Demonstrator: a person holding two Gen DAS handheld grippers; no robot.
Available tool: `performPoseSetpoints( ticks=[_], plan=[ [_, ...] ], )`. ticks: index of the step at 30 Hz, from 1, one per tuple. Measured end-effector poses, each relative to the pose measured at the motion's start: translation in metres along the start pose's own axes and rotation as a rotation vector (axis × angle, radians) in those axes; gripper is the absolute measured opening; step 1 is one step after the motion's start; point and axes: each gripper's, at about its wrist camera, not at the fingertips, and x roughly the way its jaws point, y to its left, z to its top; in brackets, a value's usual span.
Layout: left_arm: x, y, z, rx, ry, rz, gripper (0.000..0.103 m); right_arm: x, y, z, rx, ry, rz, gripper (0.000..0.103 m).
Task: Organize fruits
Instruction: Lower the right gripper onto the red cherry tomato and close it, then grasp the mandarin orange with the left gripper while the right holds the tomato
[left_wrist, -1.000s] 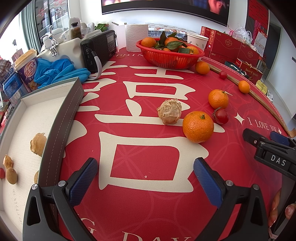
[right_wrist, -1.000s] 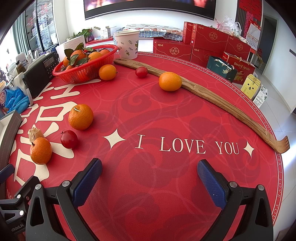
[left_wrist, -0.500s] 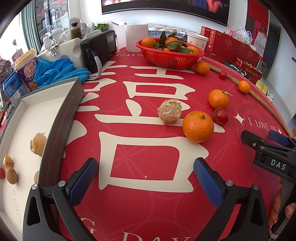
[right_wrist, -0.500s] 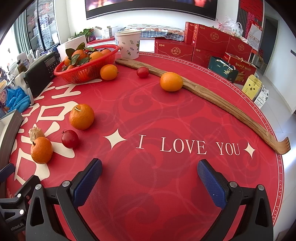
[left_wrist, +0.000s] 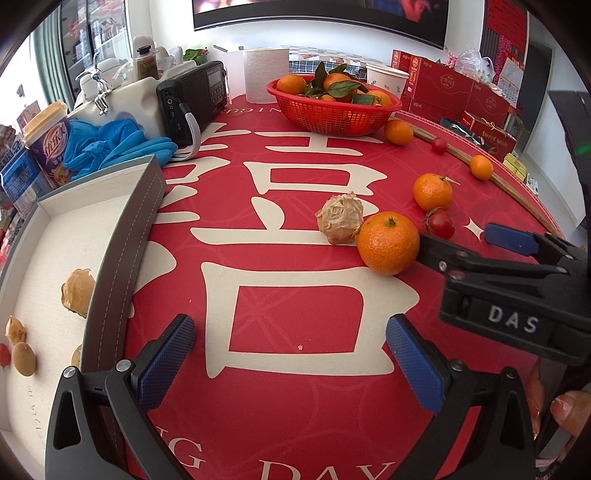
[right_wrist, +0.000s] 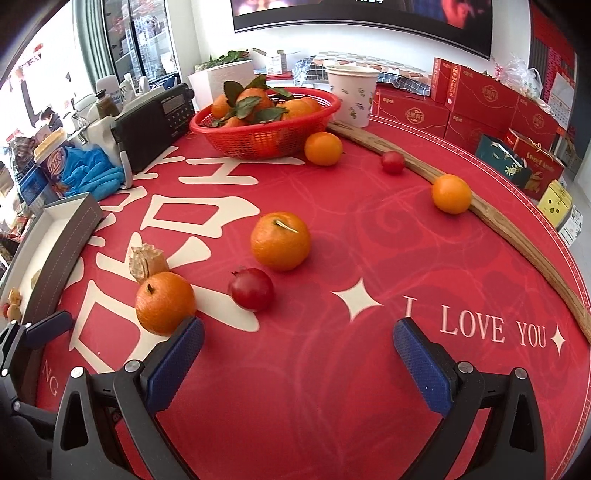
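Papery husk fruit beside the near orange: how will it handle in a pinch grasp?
The husk fruit looks crinkled and papery, so it is probably light and likely to crush under firm closure. Its lumpy shape suggests little rolling. It sits against the near orange, so nudging it may push that orange, which could roll.

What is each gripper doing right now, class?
Left gripper: open, holding nothing.
Right gripper: open, holding nothing, near the front orange.
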Motion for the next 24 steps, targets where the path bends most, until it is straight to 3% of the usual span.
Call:
performPoseSetpoints(
  ticks=[3, 6, 8, 12, 15, 20, 24],
  plan=[
    [0.000, 0.000, 0.000, 0.002, 0.000, -0.002, 0.103, 0.005, 0.011, 0.007, -0.027, -0.011, -0.013, 0.082],
    [0.000, 0.000, 0.000, 0.002, 0.000, -0.002, 0.103, 0.005, 0.016, 0.010, -0.037, -0.024, -0.035, 0.055],
    [0.000, 0.000, 0.000, 0.002, 0.000, -0.002, 0.103, 0.003, 0.015, 0.009, -0.038, -0.033, -0.025, 0.023],
    [0.000, -0.001, 0.000, 0.004, -0.002, -0.002, 0.102, -0.002, -0.002, 0.006, 0.030, -0.030, 0.024, 0.024],
    [-0.002, -0.005, 0.001, -0.005, -0.013, 0.002, 0.095, -0.008, -0.015, 0.000, 0.052, -0.025, 0.029, 0.024],
    [0.001, -0.027, 0.011, -0.018, 0.007, -0.044, 0.094, -0.017, -0.032, -0.008, 0.069, -0.014, 0.034, 0.024],
    [0.012, -0.043, 0.027, -0.042, 0.018, -0.038, 0.093, -0.023, -0.043, -0.013, 0.089, -0.004, 0.056, 0.024]
  ],
)
